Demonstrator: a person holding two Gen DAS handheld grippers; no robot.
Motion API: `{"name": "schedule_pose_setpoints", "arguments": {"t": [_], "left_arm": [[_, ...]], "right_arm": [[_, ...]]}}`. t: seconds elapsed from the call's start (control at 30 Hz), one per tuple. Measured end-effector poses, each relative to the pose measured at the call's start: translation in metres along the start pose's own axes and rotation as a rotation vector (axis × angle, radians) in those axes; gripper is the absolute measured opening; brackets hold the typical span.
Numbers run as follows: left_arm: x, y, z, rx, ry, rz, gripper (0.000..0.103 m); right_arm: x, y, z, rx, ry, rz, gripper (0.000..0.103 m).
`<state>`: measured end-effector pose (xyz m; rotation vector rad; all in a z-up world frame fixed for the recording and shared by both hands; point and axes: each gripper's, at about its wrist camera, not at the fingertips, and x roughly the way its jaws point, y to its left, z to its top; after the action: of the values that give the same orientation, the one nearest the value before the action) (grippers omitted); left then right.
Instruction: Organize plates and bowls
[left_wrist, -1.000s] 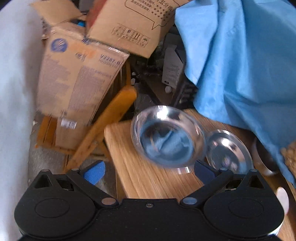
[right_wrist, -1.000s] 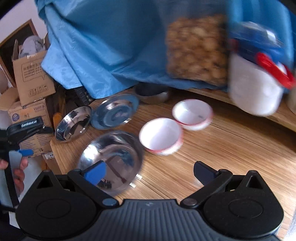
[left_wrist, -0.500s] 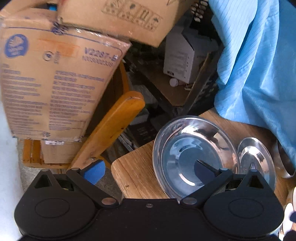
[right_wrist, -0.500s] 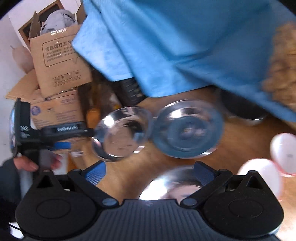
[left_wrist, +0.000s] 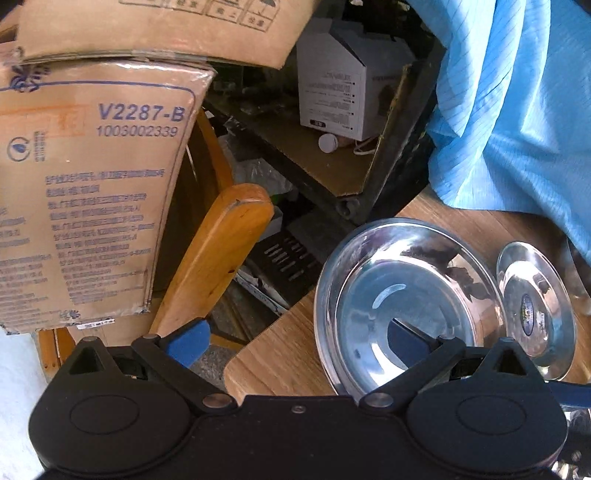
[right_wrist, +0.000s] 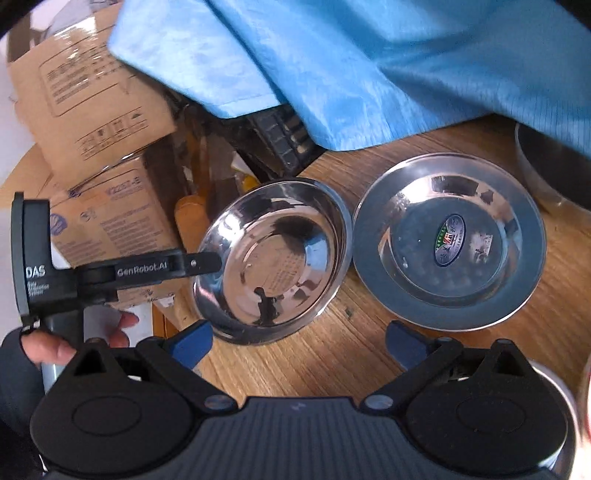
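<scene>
The steel bowl (left_wrist: 402, 306) sits at the lower right of the left wrist view, on the corner of the wooden table (left_wrist: 280, 354), and our left gripper (left_wrist: 297, 341) stands spread wide around its near rim: one blue fingertip (left_wrist: 400, 338) lies inside the bowl, the other hangs off the table edge at lower centre. In the right wrist view we see that gripper's finger (right_wrist: 201, 264) reaching the bowl's (right_wrist: 271, 262) left rim from the left of the frame. Our right gripper (right_wrist: 297, 341) is also spread wide, holding nothing, low in the frame above bare wood. Just beside the bowl, to its right, lies a steel plate (right_wrist: 448, 242) with a sticker at its centre; their rims nearly touch. A blue cloth (right_wrist: 351, 62) drapes across the top, and cardboard boxes (right_wrist: 92, 110) stack at upper left.
</scene>
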<state>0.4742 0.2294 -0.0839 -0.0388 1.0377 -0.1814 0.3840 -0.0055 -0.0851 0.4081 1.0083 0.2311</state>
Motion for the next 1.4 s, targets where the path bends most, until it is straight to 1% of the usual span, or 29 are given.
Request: {"name": "schedule_pose_setpoints", "arguments": {"t": [0.03,0.13,0.27,0.33,0.37,0.4,0.47,0.53,0.57,0.6,0.67,0.73,0.77,0.83,0.87,0.9,0.97,1.1,1.27,1.4], "left_arm": [[0.002,0.0,0.001,0.002,0.008,-0.003,0.102],[0.007,-0.001,0.003,0.007,0.025,-0.017,0.098],[0.009,-0.002,0.005,0.006,0.038,-0.051,0.086],[0.01,-0.004,0.005,0.009,0.037,-0.065,0.083],[0.011,-0.005,0.005,0.012,0.035,-0.067,0.078],[0.012,-0.006,0.004,0.015,0.035,-0.069,0.075],[0.011,-0.01,0.001,0.032,0.025,-0.062,0.073],[0.01,-0.013,0.0,0.046,0.016,-0.056,0.068],[0.009,-0.014,0.0,0.053,0.012,-0.054,0.062],[0.009,-0.015,0.0,0.058,0.01,-0.051,0.052],[0.008,-0.016,0.001,0.064,0.008,-0.053,0.04],[0.008,-0.017,0.001,0.066,0.013,-0.063,0.036],[0.007,-0.018,0.001,0.067,0.013,-0.067,0.033],[0.006,-0.019,-0.001,0.074,0.01,-0.06,0.031],[0.005,-0.019,-0.001,0.075,0.009,-0.055,0.027],[0.005,-0.018,-0.002,0.074,0.008,-0.049,0.02],[0.004,-0.015,-0.002,0.073,0.006,-0.043,0.013],[0.0,-0.012,-0.007,0.08,-0.003,-0.044,0.013],[-0.011,-0.009,-0.014,0.083,-0.022,-0.048,0.013],[-0.022,-0.012,-0.021,0.085,-0.053,-0.044,0.013]], "right_arm": [[0.001,-0.001,0.001,0.013,-0.001,-0.001,0.09],[0.004,0.0,0.002,0.022,0.0,0.0,0.084],[0.01,0.0,0.003,0.049,0.009,0.001,0.079],[0.014,0.0,0.004,0.056,0.016,-0.003,0.074],[0.017,0.001,0.005,0.054,0.02,-0.005,0.073],[0.019,0.002,0.005,0.052,0.023,-0.011,0.069],[0.024,0.002,0.007,0.05,0.026,-0.017,0.063],[0.028,0.002,0.009,0.058,0.026,-0.021,0.053],[0.029,0.002,0.009,0.062,0.026,-0.021,0.051],[0.031,0.003,0.009,0.067,0.027,-0.024,0.048],[0.033,0.003,0.009,0.07,0.028,-0.03,0.046],[0.034,0.001,0.008,0.076,0.029,-0.034,0.039],[0.034,0.0,0.008,0.078,0.03,-0.034,0.038],[0.034,-0.001,0.008,0.081,0.029,-0.045,0.031],[0.034,-0.001,0.008,0.08,0.03,-0.051,0.029],[0.034,-0.002,0.007,0.082,0.03,-0.057,0.025],[0.033,-0.004,0.006,0.085,0.029,-0.056,0.022],[0.029,0.0,0.004,0.065,0.026,-0.043,0.022],[0.018,0.007,0.001,0.02,-0.003,-0.034,0.022],[0.009,0.011,-0.002,-0.011,-0.021,-0.039,0.022]]}}
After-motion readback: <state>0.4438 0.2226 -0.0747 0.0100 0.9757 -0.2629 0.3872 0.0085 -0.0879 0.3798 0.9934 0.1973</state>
